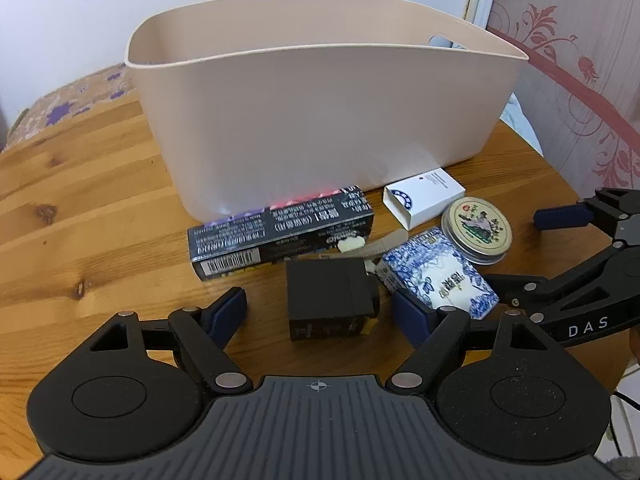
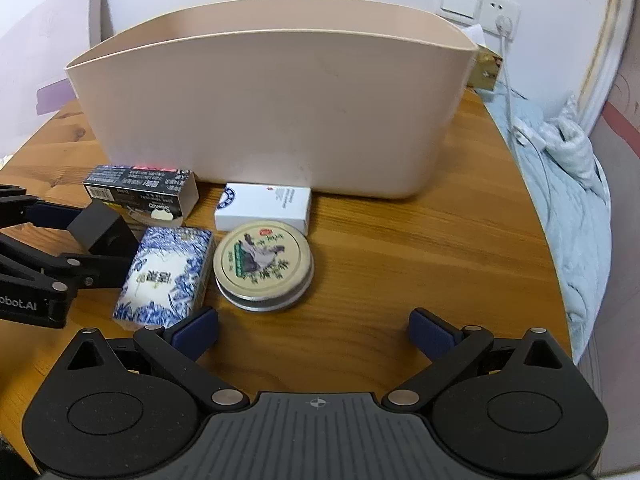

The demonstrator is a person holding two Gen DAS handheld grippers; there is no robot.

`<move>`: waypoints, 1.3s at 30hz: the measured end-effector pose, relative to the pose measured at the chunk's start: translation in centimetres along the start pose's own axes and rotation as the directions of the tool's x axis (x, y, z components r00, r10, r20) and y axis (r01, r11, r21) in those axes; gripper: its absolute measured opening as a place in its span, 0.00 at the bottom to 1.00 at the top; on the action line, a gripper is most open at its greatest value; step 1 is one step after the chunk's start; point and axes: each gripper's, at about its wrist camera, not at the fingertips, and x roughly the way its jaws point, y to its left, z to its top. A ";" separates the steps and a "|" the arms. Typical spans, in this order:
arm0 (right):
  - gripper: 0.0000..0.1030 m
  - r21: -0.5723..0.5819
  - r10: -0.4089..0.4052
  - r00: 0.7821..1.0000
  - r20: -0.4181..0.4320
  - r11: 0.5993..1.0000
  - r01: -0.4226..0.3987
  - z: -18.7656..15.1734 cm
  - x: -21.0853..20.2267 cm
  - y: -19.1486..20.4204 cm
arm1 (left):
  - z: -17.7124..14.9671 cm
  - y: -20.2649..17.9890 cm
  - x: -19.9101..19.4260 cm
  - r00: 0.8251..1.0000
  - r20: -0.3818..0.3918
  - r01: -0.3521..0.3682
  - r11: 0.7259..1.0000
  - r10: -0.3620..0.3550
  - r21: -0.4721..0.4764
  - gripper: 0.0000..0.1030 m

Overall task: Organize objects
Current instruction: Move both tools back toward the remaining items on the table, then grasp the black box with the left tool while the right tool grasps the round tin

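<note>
The wooden worktop (image 2: pixel 400 248) fills most of both views, and the big beige bin (image 2: pixel 272 112) takes up the upper middle of each frame, standing upright. Everything else sits in a little cluster just in front of the bin's near wall. Long dark box (image 1: pixel 280 232) lies flat along the bin's base, centre-left in my left view. Below it, dead centre, is the black block (image 1: pixel 330 300) — my left claw (image 1: pixel 320 312) is spread wide with the block between its pads (image 1: pixel 228 308), not touching that I can see, holding nothing. The blue-and-white patterned box (image 2: pixel 166 276) lies just right of the block, right beside the round tin (image 2: pixel 262 266), which is centre-left in my right view. The small white box (image 2: pixel 264 208) sits between tin and bin. My right claw (image 2: pixel 314 330) — also wide open, empty — hangs over bare wood at the lower middle of its frame, tin just up-left of it.
</note>
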 end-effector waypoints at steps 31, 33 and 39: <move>0.50 0.007 0.013 0.997 0.074 1.000 -0.014 1.5 -0.3 2.0 | -0.5 0.3 -1.0 0.999 0.032 0.012 1.000 -0.013 0.021 0.46; 0.50 0.013 0.014 0.997 0.071 1.000 -0.015 1.5 -0.4 1.8 | -0.6 0.4 -1.3 0.999 0.040 0.012 1.000 -0.013 0.018 0.46; 0.50 0.026 0.008 0.996 0.091 1.000 -0.011 1.2 -1.8 1.3 | -0.8 0.6 -2.4 0.998 0.060 0.011 1.000 -0.012 0.015 0.46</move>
